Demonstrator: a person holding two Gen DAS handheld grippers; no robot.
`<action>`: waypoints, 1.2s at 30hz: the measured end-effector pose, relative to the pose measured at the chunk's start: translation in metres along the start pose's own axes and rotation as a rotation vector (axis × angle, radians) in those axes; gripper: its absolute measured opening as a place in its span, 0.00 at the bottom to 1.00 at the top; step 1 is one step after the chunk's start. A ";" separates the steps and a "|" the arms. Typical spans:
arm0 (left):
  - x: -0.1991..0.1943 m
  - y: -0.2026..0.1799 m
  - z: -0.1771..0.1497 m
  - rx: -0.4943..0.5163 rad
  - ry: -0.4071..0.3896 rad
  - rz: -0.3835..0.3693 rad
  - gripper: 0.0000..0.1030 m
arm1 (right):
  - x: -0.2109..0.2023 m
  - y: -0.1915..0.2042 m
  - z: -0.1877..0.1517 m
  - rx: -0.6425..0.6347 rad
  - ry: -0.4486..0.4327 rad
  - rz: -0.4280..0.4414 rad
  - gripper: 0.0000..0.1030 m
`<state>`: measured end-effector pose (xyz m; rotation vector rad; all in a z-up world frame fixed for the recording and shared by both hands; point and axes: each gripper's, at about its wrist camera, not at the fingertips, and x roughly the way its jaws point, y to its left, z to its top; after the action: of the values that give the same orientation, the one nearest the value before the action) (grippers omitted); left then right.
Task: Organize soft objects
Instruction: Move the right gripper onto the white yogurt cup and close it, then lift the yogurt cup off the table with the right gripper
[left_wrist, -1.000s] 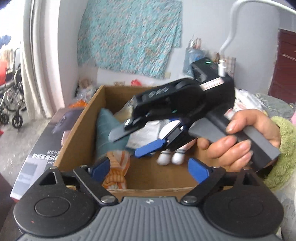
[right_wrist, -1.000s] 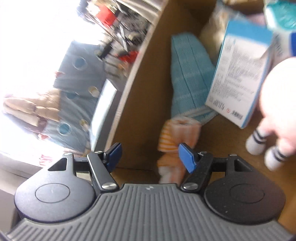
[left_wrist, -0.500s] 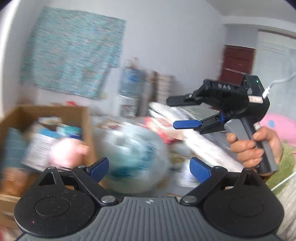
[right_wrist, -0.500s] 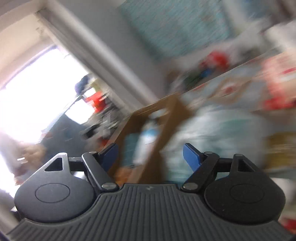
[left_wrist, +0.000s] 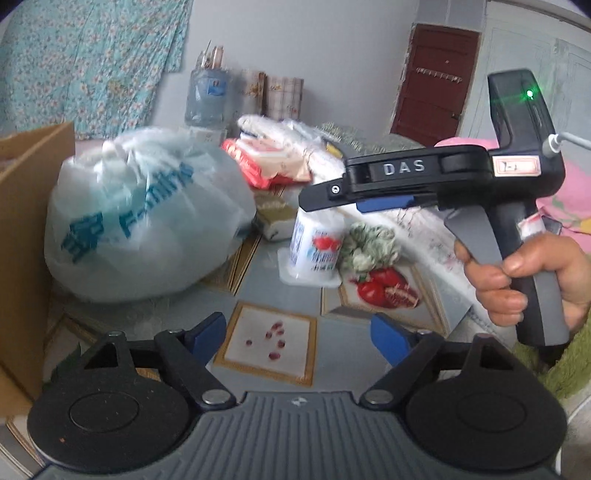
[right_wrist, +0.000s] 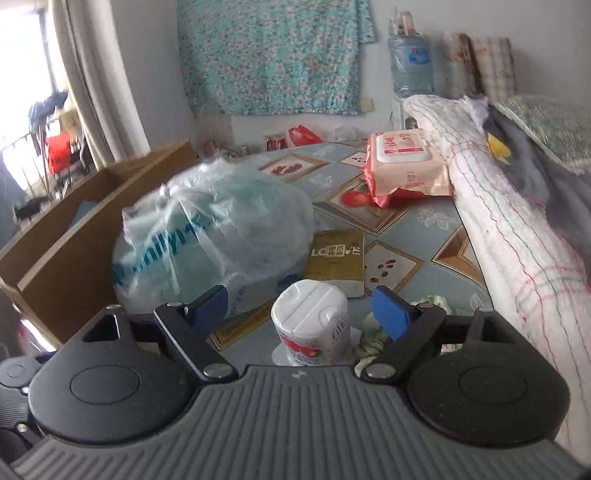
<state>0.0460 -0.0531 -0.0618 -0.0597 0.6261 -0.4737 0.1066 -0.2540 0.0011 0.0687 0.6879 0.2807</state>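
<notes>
My left gripper (left_wrist: 297, 334) hangs over the patterned tablecloth (left_wrist: 266, 339), its jaws closing with nothing between them. A hand holds my right gripper (left_wrist: 325, 199) just above an upturned white cup (left_wrist: 314, 247) with a strawberry label. In the right wrist view that cup (right_wrist: 314, 325) shows between the fingers of the right gripper (right_wrist: 301, 310), whose jaws are opening without touching it. A crumpled green-and-white cloth (left_wrist: 369, 243) lies against the cup's right side. A stuffed plastic bag (left_wrist: 140, 218) sits to the left, beside the cardboard box (left_wrist: 22, 221).
A wet-wipes pack (right_wrist: 402, 166) and a flat gold packet (right_wrist: 336, 258) lie further back on the table. A rolled white quilt (right_wrist: 498, 221) runs along the right edge. A water bottle (right_wrist: 410, 62) stands by the wall.
Both grippers swung right, away from the inside of the cardboard box and out over the table. The right gripper now sits over the white cup, and the box has slid to the left edge.
</notes>
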 end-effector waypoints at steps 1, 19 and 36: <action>0.001 0.003 -0.003 -0.016 0.013 -0.003 0.74 | 0.001 0.004 0.000 -0.018 0.006 -0.014 0.82; -0.019 0.022 -0.018 -0.042 -0.037 0.000 0.68 | 0.011 -0.013 -0.003 0.387 0.138 0.289 0.48; -0.007 0.020 -0.005 -0.041 -0.059 -0.001 0.67 | 0.024 -0.011 -0.020 0.498 0.192 0.277 0.50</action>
<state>0.0465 -0.0320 -0.0661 -0.1126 0.5785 -0.4583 0.1140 -0.2580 -0.0309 0.6221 0.9294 0.3788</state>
